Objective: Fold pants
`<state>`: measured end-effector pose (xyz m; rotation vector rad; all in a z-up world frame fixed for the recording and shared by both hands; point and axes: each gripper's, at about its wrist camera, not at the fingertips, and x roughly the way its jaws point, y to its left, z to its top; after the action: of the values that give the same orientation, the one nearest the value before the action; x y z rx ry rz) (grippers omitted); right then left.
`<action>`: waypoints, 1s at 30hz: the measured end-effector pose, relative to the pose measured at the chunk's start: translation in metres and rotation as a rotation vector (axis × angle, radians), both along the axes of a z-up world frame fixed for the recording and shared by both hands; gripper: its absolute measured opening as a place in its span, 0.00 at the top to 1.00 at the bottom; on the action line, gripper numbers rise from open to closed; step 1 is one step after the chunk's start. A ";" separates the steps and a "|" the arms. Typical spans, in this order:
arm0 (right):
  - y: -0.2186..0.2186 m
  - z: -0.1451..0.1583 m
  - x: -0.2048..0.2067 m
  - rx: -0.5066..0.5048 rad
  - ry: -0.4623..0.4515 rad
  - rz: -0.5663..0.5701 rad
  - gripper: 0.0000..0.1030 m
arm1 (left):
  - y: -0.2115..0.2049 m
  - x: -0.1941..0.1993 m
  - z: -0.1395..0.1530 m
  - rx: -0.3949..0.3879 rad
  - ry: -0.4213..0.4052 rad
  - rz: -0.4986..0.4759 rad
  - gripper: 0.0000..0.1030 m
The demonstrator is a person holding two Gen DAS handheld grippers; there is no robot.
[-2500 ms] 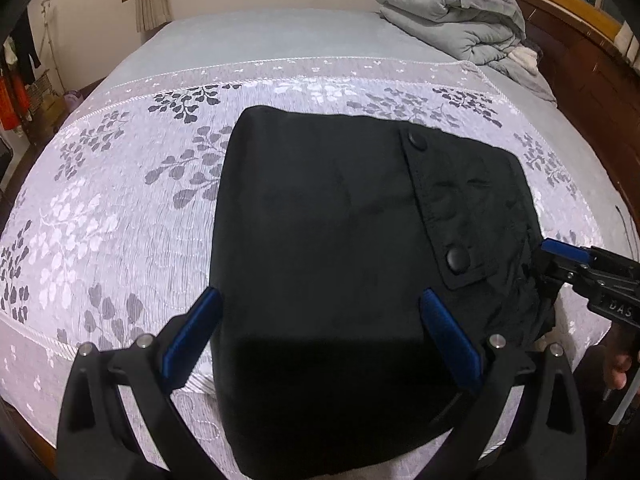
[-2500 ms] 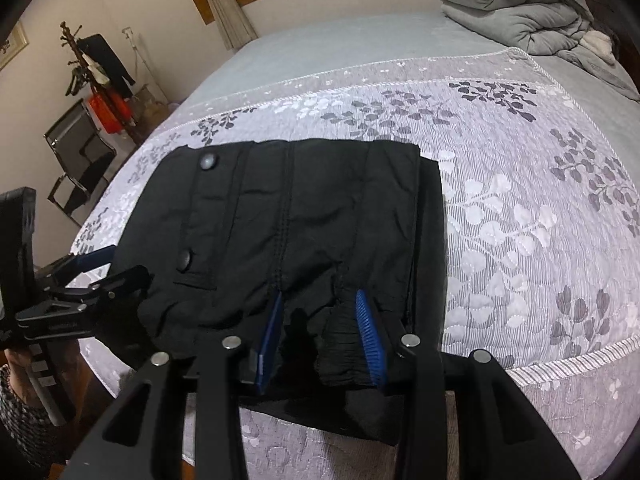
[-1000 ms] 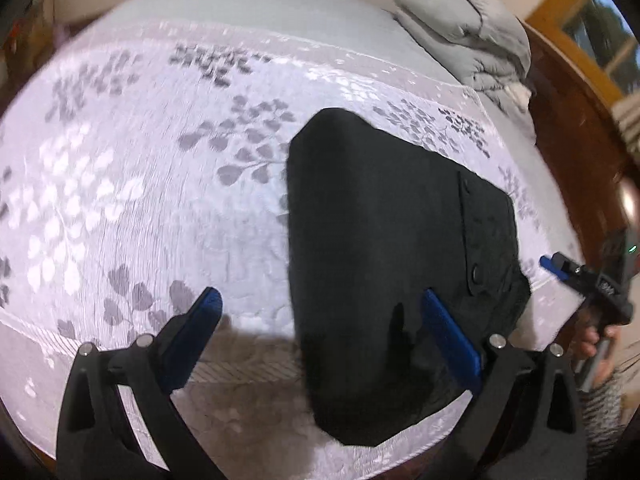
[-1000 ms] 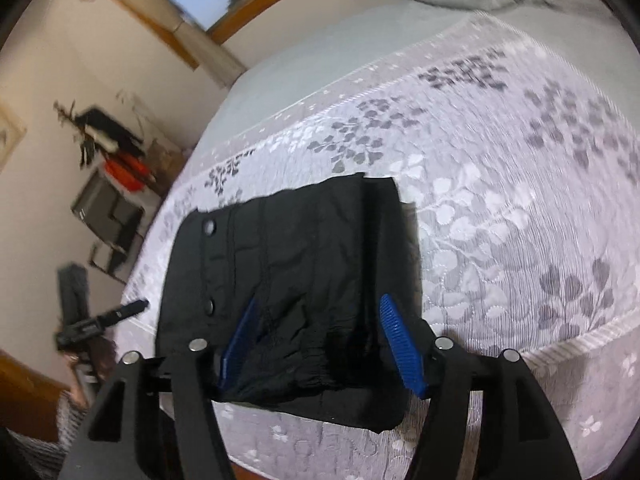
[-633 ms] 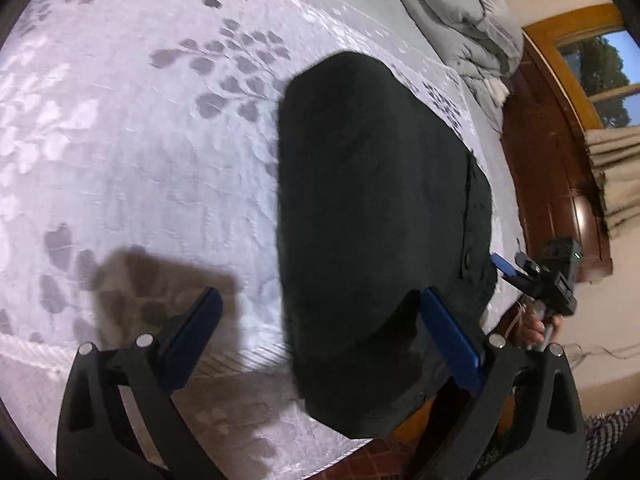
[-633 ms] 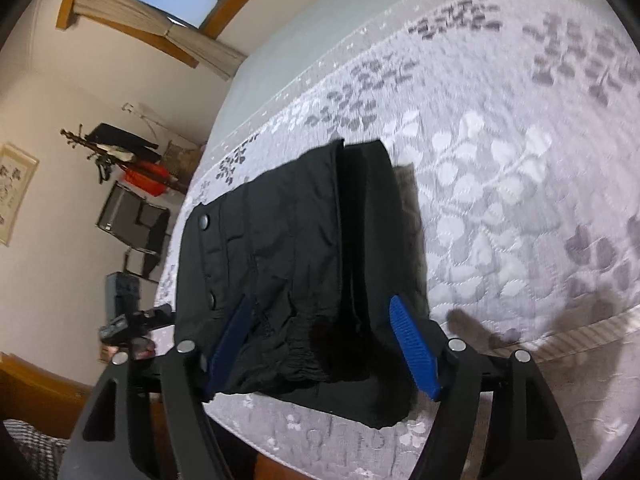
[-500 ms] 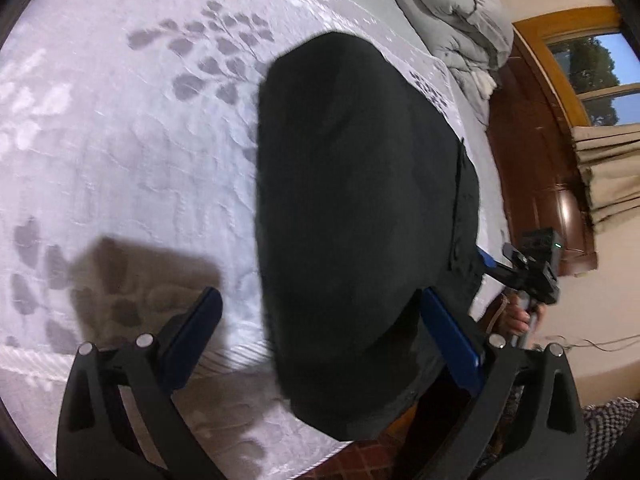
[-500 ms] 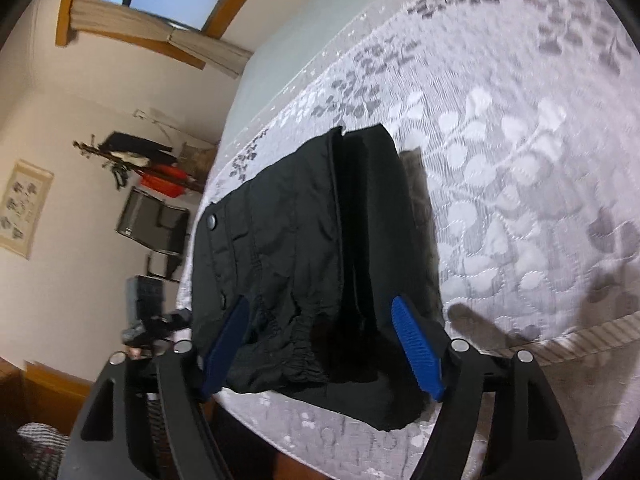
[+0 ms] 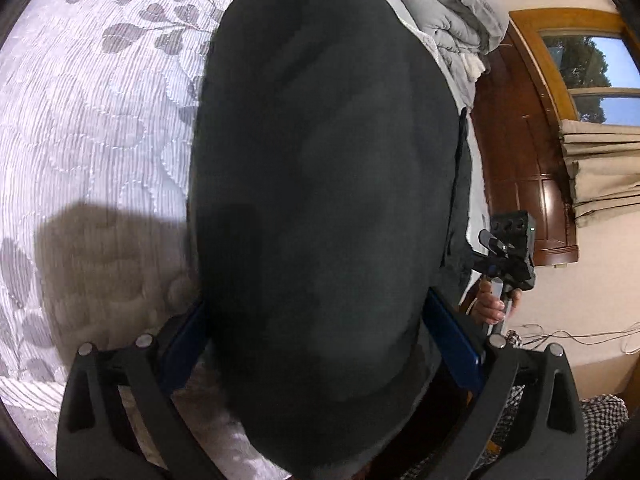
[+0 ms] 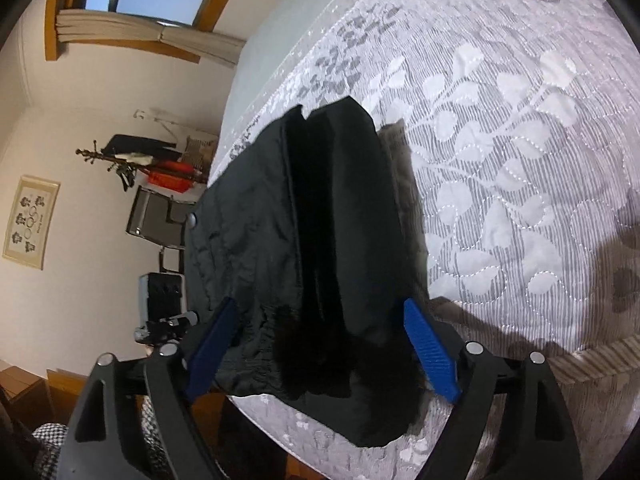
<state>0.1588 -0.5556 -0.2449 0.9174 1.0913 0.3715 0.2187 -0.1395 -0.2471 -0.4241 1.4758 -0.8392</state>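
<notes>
The black pants lie folded into a thick bundle on the white bedspread with grey leaves. My left gripper is open, its blue fingers standing either side of the bundle's near end. In the right wrist view the pants show stacked layers and a gathered waistband near the bed's edge. My right gripper is open, its blue fingers straddling the waistband end. Each gripper shows small in the other's view, the right and the left.
A grey folded duvet lies at the bed's head by a dark wooden headboard. A chair and a coat rack stand by the wall beyond the bed. The bed edge runs just under my right gripper.
Both grippers have tilted and moved in closer, so the folded pants now fill the space between each pair of fingers. The right gripper opened after 2.5 s ago. The pants have stayed in place.
</notes>
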 end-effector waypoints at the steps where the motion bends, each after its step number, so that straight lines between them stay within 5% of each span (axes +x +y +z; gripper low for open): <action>1: 0.001 -0.002 0.002 -0.008 0.006 0.006 0.17 | -0.002 0.000 0.001 0.003 0.000 0.000 0.04; 12: 0.025 -0.021 0.017 -0.032 0.032 0.053 0.15 | -0.013 0.002 0.001 -0.002 0.045 0.035 0.03; 16: 0.031 -0.016 0.014 -0.050 0.017 0.045 0.29 | -0.015 0.002 0.004 0.017 0.033 0.036 0.05; 21: 0.033 -0.004 0.005 -0.073 -0.023 0.045 0.54 | -0.019 0.002 0.015 0.063 0.003 0.012 0.27; 26: 0.044 0.011 0.003 -0.131 -0.060 0.045 0.59 | -0.016 0.007 0.022 0.009 0.015 -0.006 0.61; 30: 0.050 0.019 0.001 -0.137 -0.071 0.031 0.61 | -0.014 0.008 0.024 -0.023 0.008 0.003 0.72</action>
<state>0.1597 -0.5059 -0.2255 0.7615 1.0536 0.3479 0.2267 -0.1533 -0.2235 -0.4470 1.4738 -0.8533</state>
